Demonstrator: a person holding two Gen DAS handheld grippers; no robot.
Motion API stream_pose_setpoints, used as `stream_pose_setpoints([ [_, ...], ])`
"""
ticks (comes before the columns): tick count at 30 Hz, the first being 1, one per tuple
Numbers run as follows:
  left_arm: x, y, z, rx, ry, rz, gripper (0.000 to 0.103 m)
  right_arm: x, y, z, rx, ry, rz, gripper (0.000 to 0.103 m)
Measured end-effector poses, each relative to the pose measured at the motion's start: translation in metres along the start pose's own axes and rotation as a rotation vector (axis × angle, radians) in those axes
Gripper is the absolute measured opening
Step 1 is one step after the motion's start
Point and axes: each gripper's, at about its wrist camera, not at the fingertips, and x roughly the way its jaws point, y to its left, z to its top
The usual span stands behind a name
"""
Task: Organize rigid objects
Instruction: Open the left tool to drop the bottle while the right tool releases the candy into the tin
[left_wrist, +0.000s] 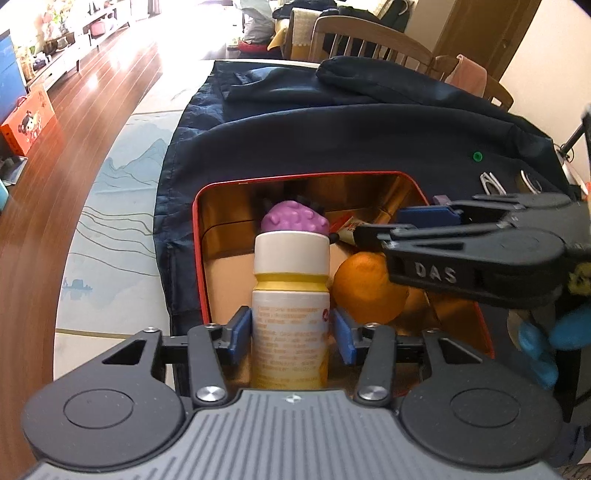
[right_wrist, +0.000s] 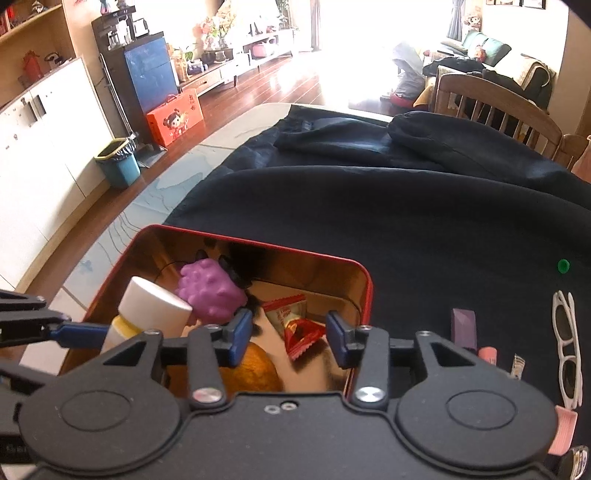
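A red tin (left_wrist: 199, 229) with a gold inside stands on dark cloth. In it are a purple bumpy ball (left_wrist: 295, 219), an orange (left_wrist: 365, 288) and a red snack packet (right_wrist: 295, 328). A white-capped yellow bottle (left_wrist: 290, 325) stands upright at the tin's near left, between the pads of my left gripper (left_wrist: 291, 332). The left pad lies at its side and a thin gap shows at the right pad. My right gripper (right_wrist: 288, 332) hangs open over the tin (right_wrist: 258, 251), above the packet and the orange (right_wrist: 258, 369), with nothing between its fingers.
A dark blue jacket (right_wrist: 406, 221) covers most of the table. To the right of the tin lie white glasses (right_wrist: 567, 347), a small purple box (right_wrist: 463, 328) and a green pin (right_wrist: 563, 265). Wooden chairs (right_wrist: 498, 107) stand behind. The table's edge (left_wrist: 110, 221) runs along the left.
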Motion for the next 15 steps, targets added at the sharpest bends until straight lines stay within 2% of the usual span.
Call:
stream_pose_setpoints([
  [3,-0.005,-0.001,0.000,0.000,-0.016,-0.005,0.057,-0.010,-0.001,-0.002,0.009,-0.016,0.015,0.047],
  [15,-0.029,-0.016,-0.004,0.032,-0.074,0.001,0.061,-0.058,-0.014,-0.018,0.060,-0.081,0.034,0.051],
])
